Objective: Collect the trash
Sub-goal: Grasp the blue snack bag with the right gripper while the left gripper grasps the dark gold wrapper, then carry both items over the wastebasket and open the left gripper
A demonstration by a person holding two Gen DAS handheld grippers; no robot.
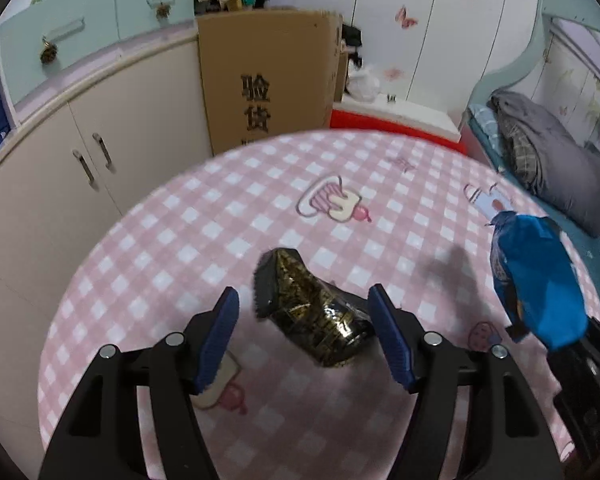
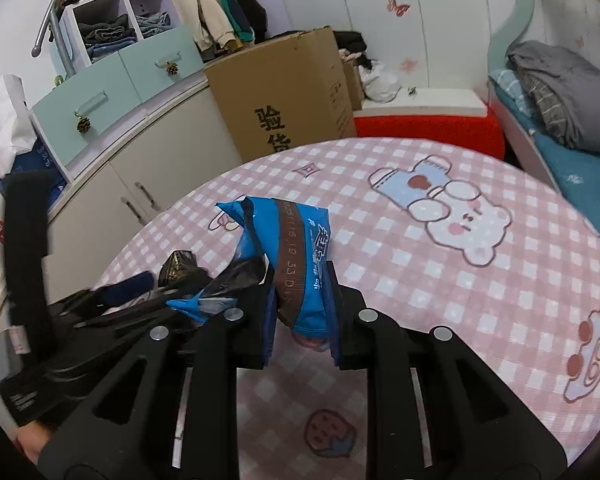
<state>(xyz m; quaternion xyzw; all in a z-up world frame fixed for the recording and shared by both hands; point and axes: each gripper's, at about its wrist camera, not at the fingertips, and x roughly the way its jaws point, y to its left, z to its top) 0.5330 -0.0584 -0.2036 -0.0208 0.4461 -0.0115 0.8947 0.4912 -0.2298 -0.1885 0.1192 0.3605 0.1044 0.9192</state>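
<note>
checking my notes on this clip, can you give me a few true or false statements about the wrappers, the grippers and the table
1. The right gripper is clamped on a blue wrapper. True.
2. The left gripper is shut on the dark wrapper. False: its jaws stand open, with the dark wrapper between them, the left pad clear of it.
3. The table has a pink checked cloth with cartoon prints. True.
4. The blue wrapper lies flat on the table. False: it is lifted in the right gripper.
5. A cardboard box stands behind the table. True.
</note>
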